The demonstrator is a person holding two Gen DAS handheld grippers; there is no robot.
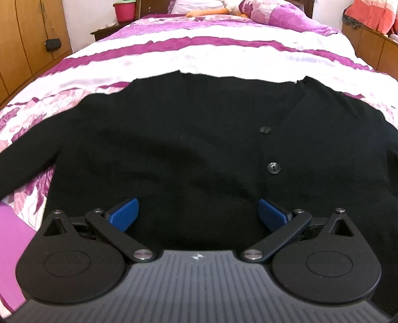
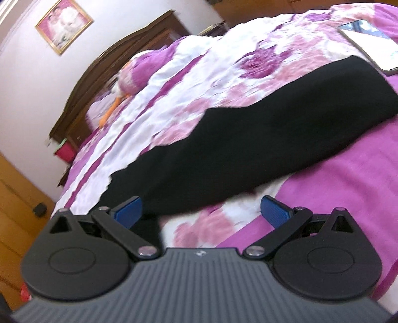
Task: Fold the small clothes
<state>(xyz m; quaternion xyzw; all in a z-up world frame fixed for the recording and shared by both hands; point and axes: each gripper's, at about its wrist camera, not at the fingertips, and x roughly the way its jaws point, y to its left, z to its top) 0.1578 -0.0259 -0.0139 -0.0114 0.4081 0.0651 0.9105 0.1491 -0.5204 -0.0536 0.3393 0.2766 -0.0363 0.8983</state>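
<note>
A black buttoned cardigan [image 1: 174, 139] lies spread flat on the bed, with two buttons [image 1: 273, 167] down its front. My left gripper [image 1: 197, 213] is open and empty, hovering over the cardigan's lower part, its blue pads [image 1: 124, 213] wide apart. One black sleeve [image 2: 248, 139] stretches diagonally across the bedcover in the right wrist view. My right gripper [image 2: 201, 213] is open and empty, just short of the sleeve's near edge, above the bedcover.
The bed has a purple and white floral cover [image 1: 199, 54] with pillows [image 1: 271, 12] at the head. A phone [image 2: 373, 42] lies on the cover beyond the sleeve end. Wooden cupboards [image 1: 27, 42] stand on the left, a wooden unit [image 1: 373, 47] on the right.
</note>
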